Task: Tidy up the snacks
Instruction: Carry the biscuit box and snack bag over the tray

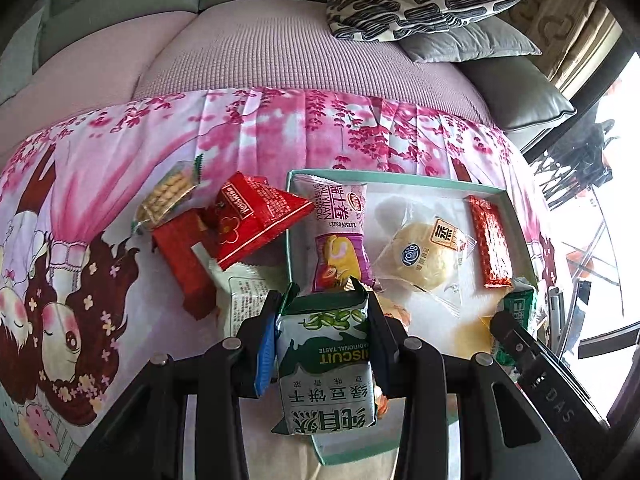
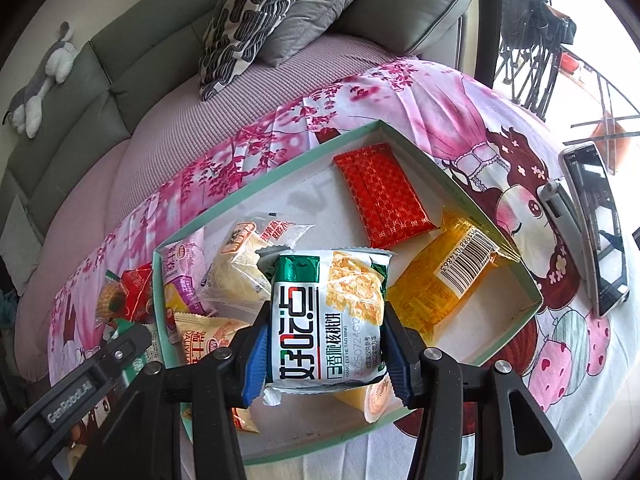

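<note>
left gripper (image 1: 324,328) fingers pinch the green biscuit pack (image 1: 326,364), long axis along the fingers. right gripper (image 2: 326,354) fingers pinch the walnut cake pack (image 2: 328,316). the tray (image 2: 280,168) lies at 12 o'clock, below both.

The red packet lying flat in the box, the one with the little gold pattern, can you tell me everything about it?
The red packet is a flat, shiny rectangular wrapper, foil or plastic by its look, covered in a small gold repeating pattern, with crimped sealed ends. It looks unopened. It lies flat on the pale floor of the green-rimmed box, near a far corner, at a slant. One corner overlaps or touches the yellow packet beside it. Neither gripper touches it.
</note>
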Action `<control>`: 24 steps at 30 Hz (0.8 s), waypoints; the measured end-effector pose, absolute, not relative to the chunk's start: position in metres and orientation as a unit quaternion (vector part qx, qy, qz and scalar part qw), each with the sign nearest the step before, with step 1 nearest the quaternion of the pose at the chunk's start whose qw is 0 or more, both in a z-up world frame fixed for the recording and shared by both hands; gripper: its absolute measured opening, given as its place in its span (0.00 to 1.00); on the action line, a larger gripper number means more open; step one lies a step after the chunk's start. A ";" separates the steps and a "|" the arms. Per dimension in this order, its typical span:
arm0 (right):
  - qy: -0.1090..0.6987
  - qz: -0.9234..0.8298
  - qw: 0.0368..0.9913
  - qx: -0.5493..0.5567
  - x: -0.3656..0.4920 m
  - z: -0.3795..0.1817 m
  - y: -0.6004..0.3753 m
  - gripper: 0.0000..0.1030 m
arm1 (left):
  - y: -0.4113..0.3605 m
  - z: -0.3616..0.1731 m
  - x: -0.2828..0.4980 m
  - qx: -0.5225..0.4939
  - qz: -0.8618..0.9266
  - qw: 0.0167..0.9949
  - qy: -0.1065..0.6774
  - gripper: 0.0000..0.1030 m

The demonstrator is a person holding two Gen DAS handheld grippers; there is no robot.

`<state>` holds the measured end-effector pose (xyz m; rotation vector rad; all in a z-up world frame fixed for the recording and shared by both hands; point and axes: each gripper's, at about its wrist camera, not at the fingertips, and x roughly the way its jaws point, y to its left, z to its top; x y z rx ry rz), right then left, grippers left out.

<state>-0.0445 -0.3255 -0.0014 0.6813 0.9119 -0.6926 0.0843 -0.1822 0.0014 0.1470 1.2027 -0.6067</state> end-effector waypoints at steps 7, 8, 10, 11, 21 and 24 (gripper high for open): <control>0.427 -0.320 0.784 0.316 -0.042 -0.005 -0.326 0.51 | -0.191 -0.010 0.090 0.076 -0.276 0.777 0.561 0.40; 0.428 -0.320 0.784 0.317 -0.042 -0.006 -0.326 0.51 | -0.192 -0.013 0.091 0.076 -0.275 0.775 0.563 0.40; 0.429 -0.320 0.783 0.318 -0.041 -0.007 -0.327 0.51 | -0.193 -0.016 0.092 0.075 -0.275 0.773 0.566 0.40; 0.429 -0.320 0.783 0.318 -0.041 -0.007 -0.327 0.51 | -0.194 -0.017 0.092 0.075 -0.276 0.773 0.567 0.40; 0.430 -0.320 0.781 0.321 -0.042 -0.009 -0.329 0.51 | -0.210 -0.019 0.081 0.073 -0.310 0.755 0.572 0.40; 0.430 -0.321 0.780 0.323 -0.043 -0.010 -0.330 0.51 | -0.216 -0.022 0.077 0.074 -0.322 0.749 0.574 0.40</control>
